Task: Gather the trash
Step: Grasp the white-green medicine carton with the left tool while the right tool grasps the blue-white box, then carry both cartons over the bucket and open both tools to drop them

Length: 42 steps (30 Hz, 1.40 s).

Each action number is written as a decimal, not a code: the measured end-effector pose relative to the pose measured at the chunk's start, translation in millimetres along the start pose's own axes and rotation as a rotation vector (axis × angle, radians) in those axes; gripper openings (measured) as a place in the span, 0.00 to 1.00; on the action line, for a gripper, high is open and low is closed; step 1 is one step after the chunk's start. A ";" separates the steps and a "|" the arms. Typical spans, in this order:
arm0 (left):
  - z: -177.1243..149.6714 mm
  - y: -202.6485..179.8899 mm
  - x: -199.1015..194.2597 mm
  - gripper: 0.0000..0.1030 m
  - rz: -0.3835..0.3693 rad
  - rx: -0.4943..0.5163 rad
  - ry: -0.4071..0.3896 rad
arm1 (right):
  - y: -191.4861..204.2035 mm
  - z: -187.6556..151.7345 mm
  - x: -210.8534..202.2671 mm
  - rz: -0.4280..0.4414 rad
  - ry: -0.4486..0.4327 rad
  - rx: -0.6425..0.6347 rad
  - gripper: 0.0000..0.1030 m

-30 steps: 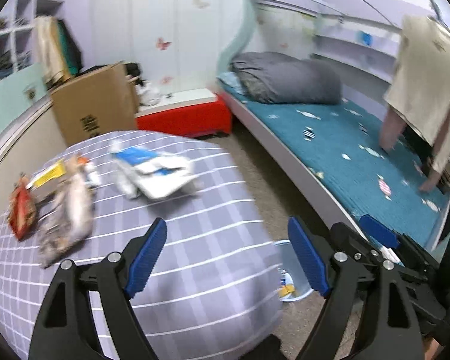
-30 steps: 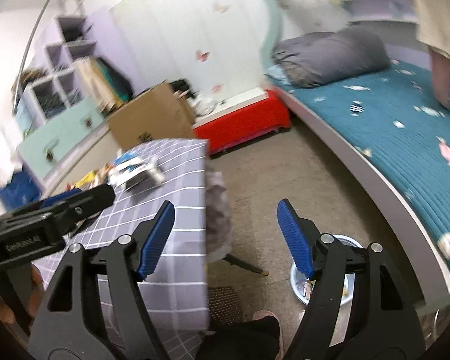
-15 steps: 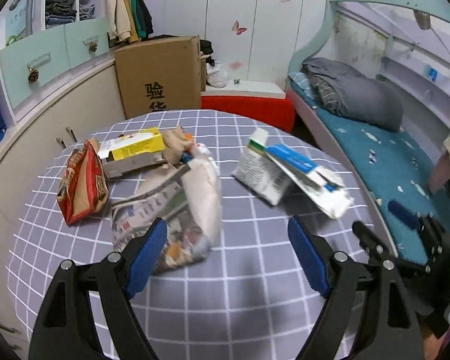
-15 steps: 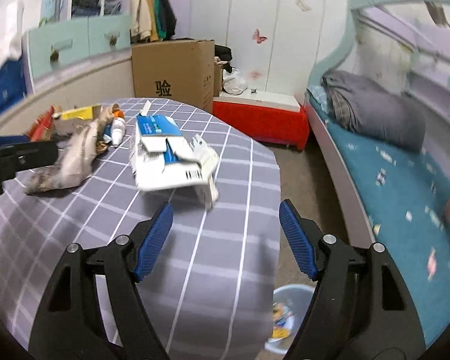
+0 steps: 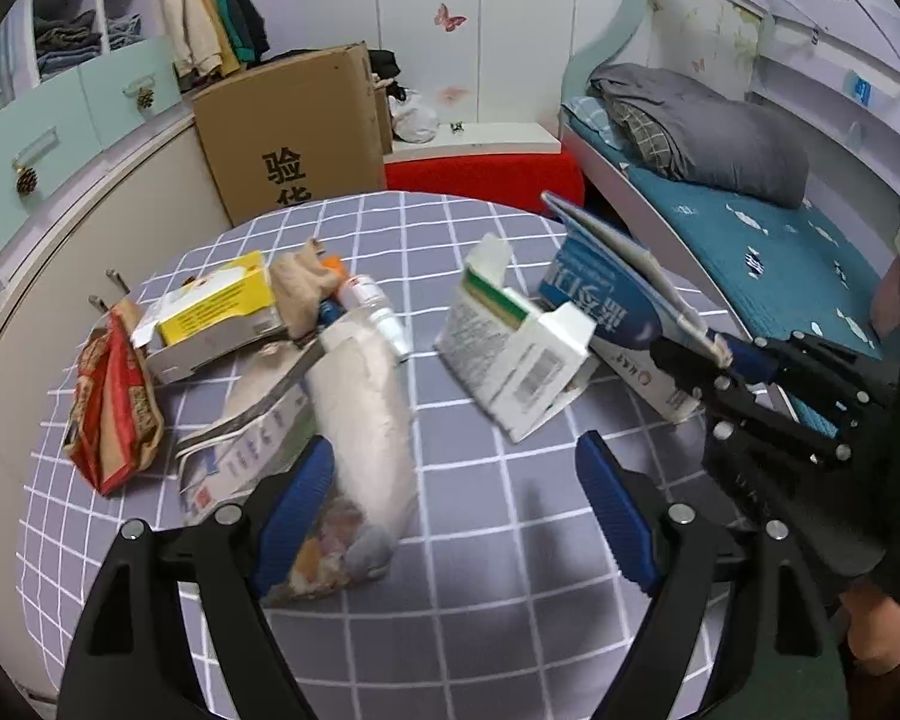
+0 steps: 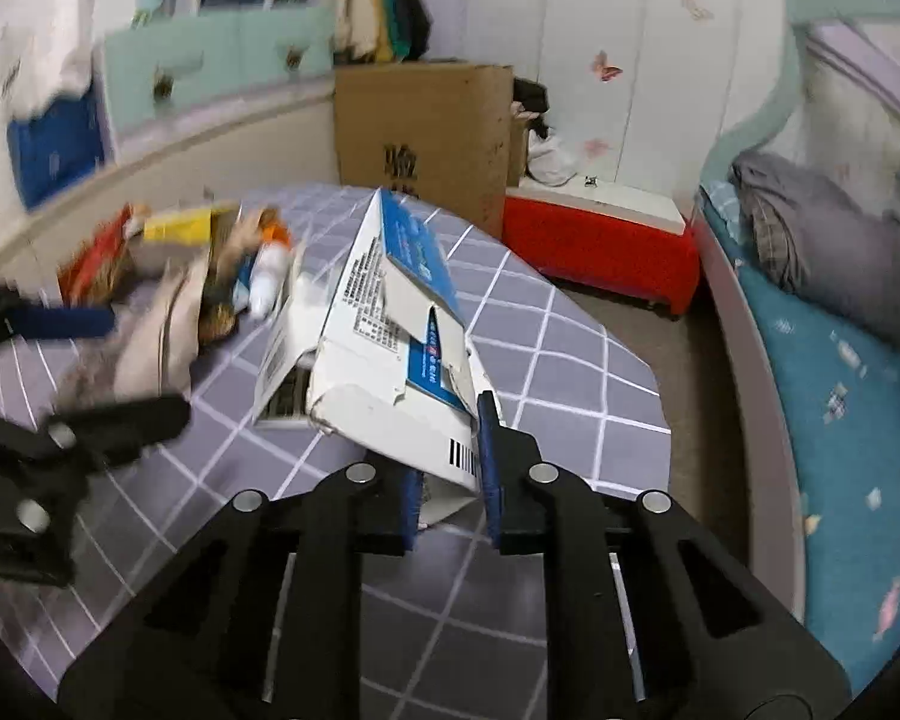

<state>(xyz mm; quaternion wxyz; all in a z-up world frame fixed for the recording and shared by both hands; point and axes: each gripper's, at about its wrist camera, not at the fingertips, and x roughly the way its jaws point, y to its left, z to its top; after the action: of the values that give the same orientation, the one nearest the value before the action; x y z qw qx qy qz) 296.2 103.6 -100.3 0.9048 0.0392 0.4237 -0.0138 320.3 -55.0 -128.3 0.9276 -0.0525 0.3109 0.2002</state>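
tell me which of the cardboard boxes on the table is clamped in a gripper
The blue and white box, clamped at its corner by the right gripper. The green-striped box and the yellow box lie untouched.

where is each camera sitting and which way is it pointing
Left wrist: sits on the open left claw, tilted down over the round grey checked tablecloth table at the crumpled newspaper bundle; its own blue pads and the right claw show.
Right wrist: sits on the right claw, just closed on the flattened blue-and-white cardboard box, facing the brown cardboard carton; the blurred left claw shows at its left edge.
Shared: table, box, carton, red bench, bed.
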 end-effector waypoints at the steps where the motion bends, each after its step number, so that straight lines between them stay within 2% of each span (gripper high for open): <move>1: 2.2 -5.3 1.7 0.79 0.002 0.015 0.001 | -3.4 -0.3 -2.5 -0.007 -0.011 0.013 0.15; 5: 11.8 -24.5 11.9 0.79 0.046 0.064 -0.002 | -13.7 -5.1 -18.2 -0.020 -0.058 0.066 0.14; 9: 18.2 -37.9 28.8 0.79 0.139 0.110 0.019 | -18.3 -6.2 -22.4 -0.009 -0.066 0.087 0.14; 13: 23.1 -35.4 41.9 0.79 0.174 0.085 0.042 | -23.7 -8.8 -23.5 0.009 -0.068 0.103 0.14; 15: 24.4 -39.7 44.4 0.79 0.207 0.108 0.033 | -26.7 -11.0 -24.0 0.016 -0.070 0.111 0.14; 17: 25.2 -46.4 47.7 0.71 0.243 0.141 0.036 | -30.3 -11.9 -23.7 0.026 -0.066 0.120 0.13; 19: 26.0 -50.6 50.9 0.68 0.268 0.164 0.035 | -30.3 -11.9 -22.9 0.032 -0.066 0.121 0.13; 20: 26.9 -54.1 54.5 0.62 0.305 0.186 0.034 | -30.2 -12.0 -22.6 0.035 -0.065 0.121 0.13; 22: 29.4 -57.7 60.0 0.53 0.333 0.205 0.035 | -29.7 -12.4 -23.0 0.038 -0.067 0.125 0.13; 23: 31.4 -57.2 61.9 0.43 0.336 0.199 0.036 | -31.9 -12.4 -23.4 0.040 -0.067 0.128 0.13; 25: 33.5 -54.7 63.3 0.23 0.321 0.181 0.052 | -33.2 -13.6 -24.7 0.043 -0.071 0.138 0.13; 27: 33.8 -51.9 56.7 0.06 0.331 0.173 0.025 | -34.6 -14.0 -26.5 0.049 -0.073 0.143 0.13; 28: 33.9 -49.3 52.0 0.02 0.321 0.162 0.014 | -36.0 -14.8 -28.1 0.052 -0.076 0.146 0.13; 34: 31.3 -27.7 10.5 0.02 0.156 0.046 -0.063 | -40.6 -18.2 -44.3 0.080 -0.103 0.189 0.11; 42: 11.4 -36.0 -29.5 0.02 0.002 0.000 -0.095 | -45.1 -33.0 -80.2 0.102 -0.128 0.230 0.09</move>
<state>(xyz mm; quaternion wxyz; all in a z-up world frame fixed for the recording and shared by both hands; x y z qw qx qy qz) 284.0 66.5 -72.5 0.9240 0.0390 0.3800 -0.0149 261.9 -130.8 -108.1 0.9341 0.0829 0.2742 0.2131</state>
